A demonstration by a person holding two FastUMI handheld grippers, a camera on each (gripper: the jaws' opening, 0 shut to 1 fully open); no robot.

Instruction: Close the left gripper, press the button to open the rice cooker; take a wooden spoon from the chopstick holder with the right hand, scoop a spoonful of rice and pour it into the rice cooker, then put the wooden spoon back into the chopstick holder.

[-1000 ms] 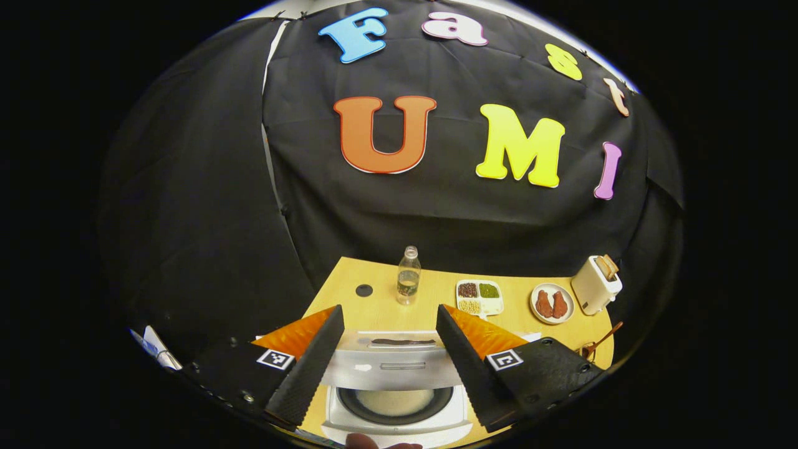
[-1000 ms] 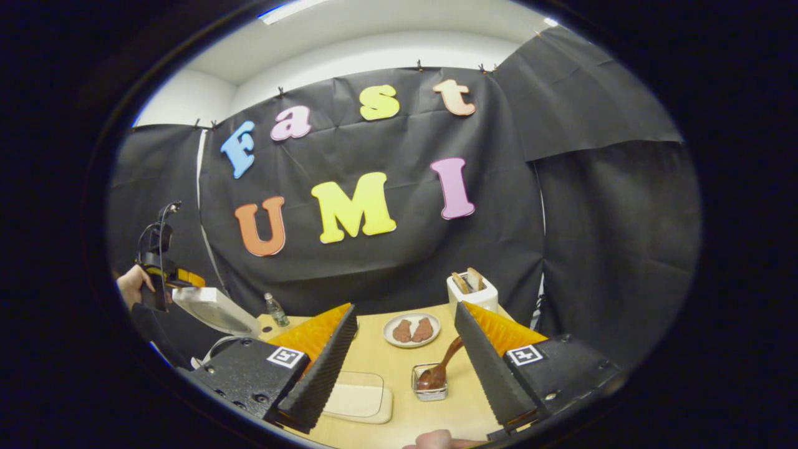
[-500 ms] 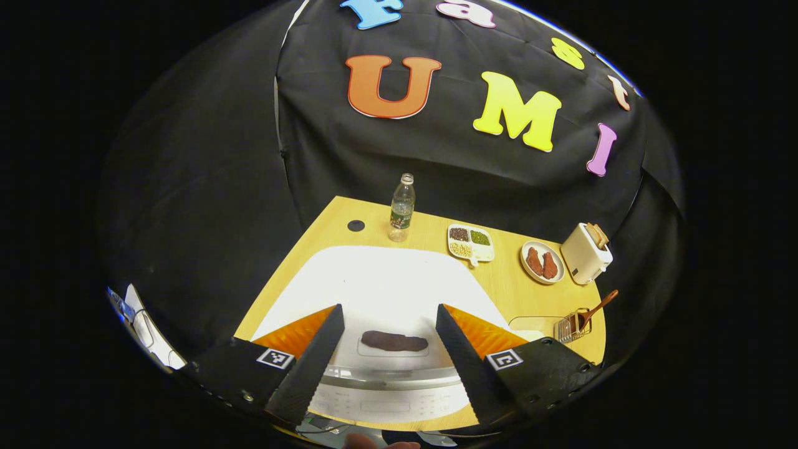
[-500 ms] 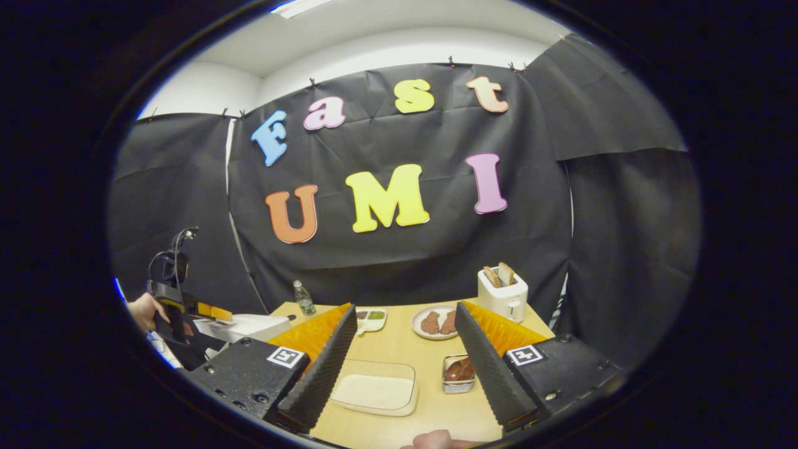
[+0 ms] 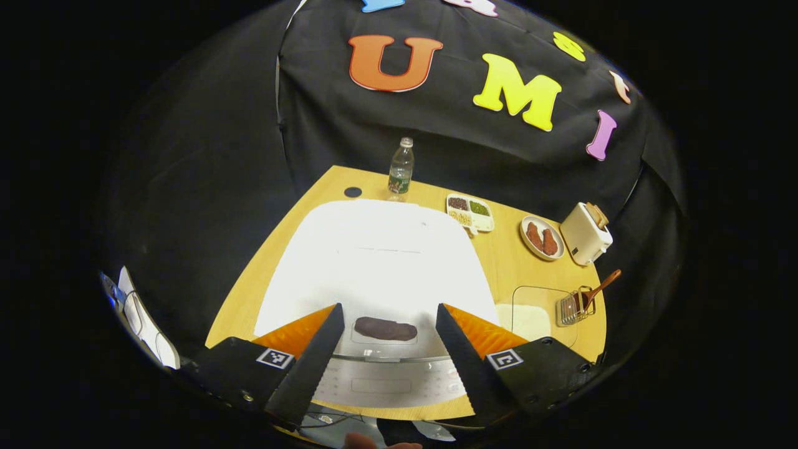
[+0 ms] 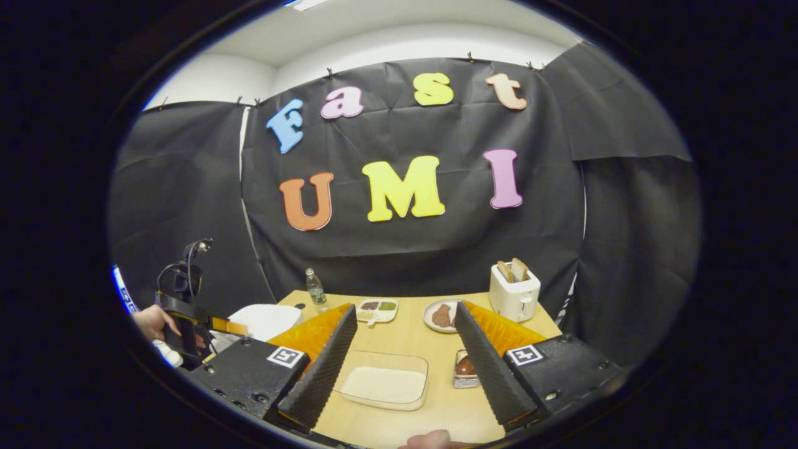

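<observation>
The left gripper hangs over the rice cooker with its fingers spread wide and nothing between them. The lid of the cooker is down, and the dark oval button lies just ahead of the fingertips, in the gap between the two fingers. I judge that the first step, pressing to open, is not yet done.

The right gripper is also wide and empty. Ahead of it, between its fingers, stands the clear tray of rice on the wooden table. Close against the inner side of its right finger is the chopstick holder, partly hidden by that finger. In the left gripper view the wooden spoon leans out of this holder, far off to the right of the fingers.

The risks, as I judge them:
- If the left fingers stay apart, they may come down on both sides of the button and press only the lid, so nothing opens
- When the lid springs up it may strike the gripper, if this one is not pulled away
- The spoon leans in a light wire holder, so a careless grasp may tip the holder toward the rice tray
</observation>
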